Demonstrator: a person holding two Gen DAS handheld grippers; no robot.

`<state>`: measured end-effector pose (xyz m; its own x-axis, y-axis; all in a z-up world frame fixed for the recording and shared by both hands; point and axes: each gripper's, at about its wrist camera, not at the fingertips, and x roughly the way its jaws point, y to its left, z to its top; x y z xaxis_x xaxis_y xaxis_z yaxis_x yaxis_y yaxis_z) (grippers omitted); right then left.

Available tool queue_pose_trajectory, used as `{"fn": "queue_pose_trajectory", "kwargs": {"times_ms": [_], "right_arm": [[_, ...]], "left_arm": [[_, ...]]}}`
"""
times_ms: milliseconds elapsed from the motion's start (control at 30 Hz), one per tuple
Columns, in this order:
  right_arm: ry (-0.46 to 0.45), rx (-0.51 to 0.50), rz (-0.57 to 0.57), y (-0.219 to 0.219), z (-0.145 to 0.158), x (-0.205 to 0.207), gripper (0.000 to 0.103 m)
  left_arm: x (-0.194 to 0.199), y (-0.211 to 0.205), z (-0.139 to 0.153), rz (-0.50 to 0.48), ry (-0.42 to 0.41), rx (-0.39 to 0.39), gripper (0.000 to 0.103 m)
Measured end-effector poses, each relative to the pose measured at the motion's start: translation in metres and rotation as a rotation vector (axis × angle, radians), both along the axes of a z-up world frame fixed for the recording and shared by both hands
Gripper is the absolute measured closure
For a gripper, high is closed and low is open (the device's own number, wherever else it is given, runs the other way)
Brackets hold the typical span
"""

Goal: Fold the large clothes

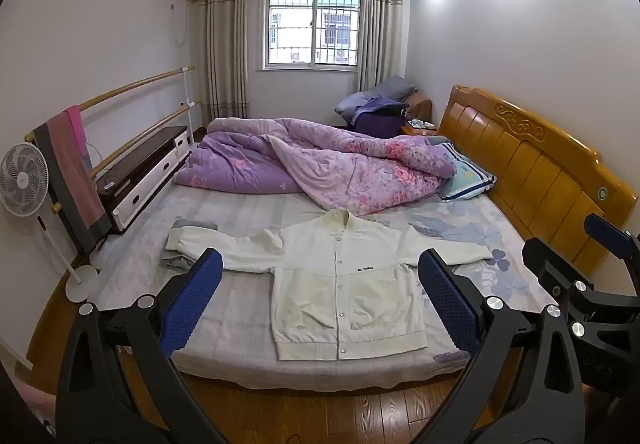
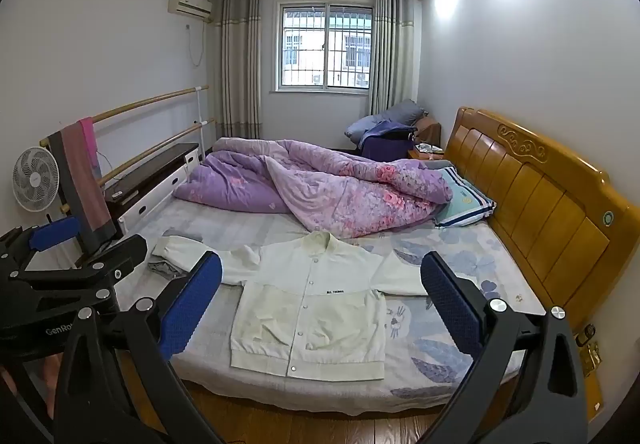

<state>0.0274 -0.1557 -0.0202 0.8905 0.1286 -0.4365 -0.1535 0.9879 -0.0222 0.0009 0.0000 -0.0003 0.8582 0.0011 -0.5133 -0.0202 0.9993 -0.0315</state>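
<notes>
A white button-up jacket (image 1: 344,284) lies flat and face up on the bed (image 1: 240,308), sleeves spread to both sides, hem toward me. It also shows in the right wrist view (image 2: 312,308). My left gripper (image 1: 320,300) is open and empty, held back from the bed above its near edge, its blue pads framing the jacket. My right gripper (image 2: 320,304) is open and empty too, at a similar distance. The right gripper shows at the right edge of the left wrist view (image 1: 600,264), and the left gripper at the left edge of the right wrist view (image 2: 60,256).
A purple floral duvet (image 1: 320,168) is bunched across the far half of the bed. A striped pillow (image 1: 468,176) lies by the wooden headboard (image 1: 540,168). A small grey cloth (image 1: 176,260) lies under the left sleeve. A fan (image 1: 24,180), rails and a low cabinet (image 1: 148,172) stand at left.
</notes>
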Motion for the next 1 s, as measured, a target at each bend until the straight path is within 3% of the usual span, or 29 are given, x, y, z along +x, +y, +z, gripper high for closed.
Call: {"fn": "queue_pose_trajectory", "kwargs": {"times_ms": [1000], "right_arm": [[0.027,0.012,0.001,-0.001,-0.011,0.007,0.007]], "left_arm": [[0.008,0.000,-0.006,0.012,-0.006,0.032,0.005]]}}
